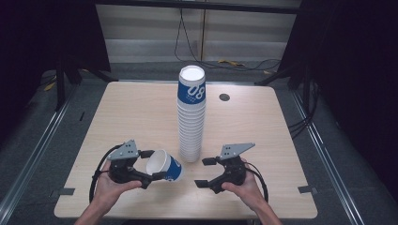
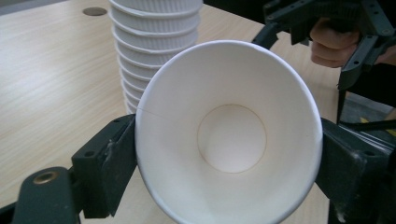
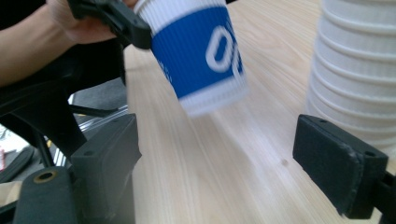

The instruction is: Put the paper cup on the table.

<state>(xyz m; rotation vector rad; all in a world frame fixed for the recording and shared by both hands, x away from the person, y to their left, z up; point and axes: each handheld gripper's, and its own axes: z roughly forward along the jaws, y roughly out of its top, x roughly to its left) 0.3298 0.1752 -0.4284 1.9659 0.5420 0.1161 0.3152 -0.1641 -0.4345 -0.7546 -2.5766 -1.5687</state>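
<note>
A tall stack of white and blue paper cups [image 1: 191,112] stands at the table's middle. My left gripper [image 1: 151,166] is shut on a single paper cup [image 1: 165,166], held tilted just left of the stack's base, its open mouth facing the left gripper view. The cup [image 2: 229,135] sits rim-first between both jaws there, with the stack [image 2: 152,46] behind it. My right gripper [image 1: 205,172] is open and empty, right of the stack's base. In the right gripper view the held cup [image 3: 198,51] hangs tilted ahead, blue band showing, and the stack [image 3: 357,65] rises at right.
The wooden table [image 1: 141,112] has a round cable port [image 1: 224,97] at its back right. Cables lie on the floor behind the table. Bare tabletop stretches to the left and right of the stack.
</note>
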